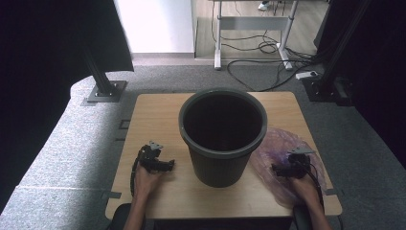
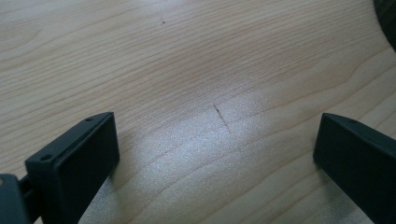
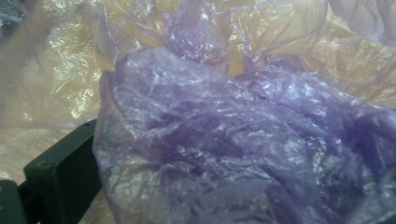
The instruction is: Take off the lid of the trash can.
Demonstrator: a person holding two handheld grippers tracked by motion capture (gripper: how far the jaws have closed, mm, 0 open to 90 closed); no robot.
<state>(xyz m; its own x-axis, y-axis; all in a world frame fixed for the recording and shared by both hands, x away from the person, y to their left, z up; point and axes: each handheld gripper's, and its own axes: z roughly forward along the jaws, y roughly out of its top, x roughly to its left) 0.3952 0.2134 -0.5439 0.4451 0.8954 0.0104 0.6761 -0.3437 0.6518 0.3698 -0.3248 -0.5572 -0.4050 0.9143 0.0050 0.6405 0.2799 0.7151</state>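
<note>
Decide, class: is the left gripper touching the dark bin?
Apart. In the high view the left gripper sits left of the bin with bare wooden table between them; the left gripper view shows open jaws over bare wood.

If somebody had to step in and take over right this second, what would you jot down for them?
Left gripper: open over bare table, holding nothing.
Right gripper: in the crumpled purple plastic bag; a bunch lies between its jaws, grip cannot be told.
Dark bin: upright at table centre, apparently unlined.
Bag: on the table right of the bin.
Done: bag reached.
Left, probably: lift the bag, open it, line the bin.
</note>
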